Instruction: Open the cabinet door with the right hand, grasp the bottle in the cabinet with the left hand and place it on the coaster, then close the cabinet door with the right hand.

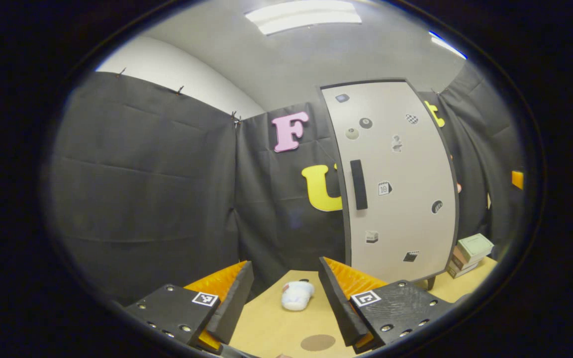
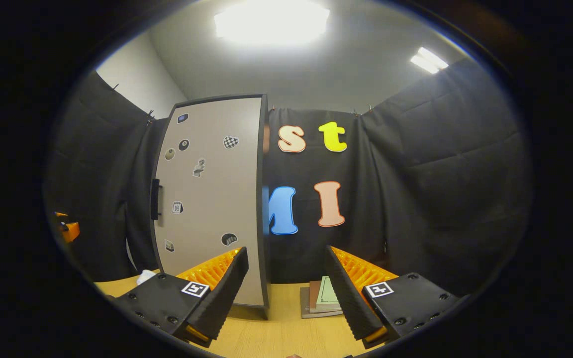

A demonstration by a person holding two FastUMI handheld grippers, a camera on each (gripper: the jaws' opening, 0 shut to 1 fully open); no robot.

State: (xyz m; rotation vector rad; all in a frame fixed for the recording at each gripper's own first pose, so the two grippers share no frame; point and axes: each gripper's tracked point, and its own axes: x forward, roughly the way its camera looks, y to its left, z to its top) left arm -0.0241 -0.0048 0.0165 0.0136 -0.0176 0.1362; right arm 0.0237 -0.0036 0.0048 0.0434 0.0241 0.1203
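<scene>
Left gripper view: left gripper (image 1: 285, 298) held low over table (image 1: 266, 328), jaws spread, nothing between. Door (image 1: 398, 184) seen closed, stiff flat panel; dark vertical handle (image 1: 358, 184) at its left edge judged only sound grip point. Coaster (image 1: 318, 342) seen just ahead on table. Bottle presumed inside cabinet, hidden.

Right gripper view: right gripper (image 2: 286, 288) held apart from door (image 2: 212, 199), jaws spread, empty. Handle (image 2: 155, 199) seen edge-on, well left of fingers. Books (image 2: 324, 298) lie beside cabinet.
</scene>
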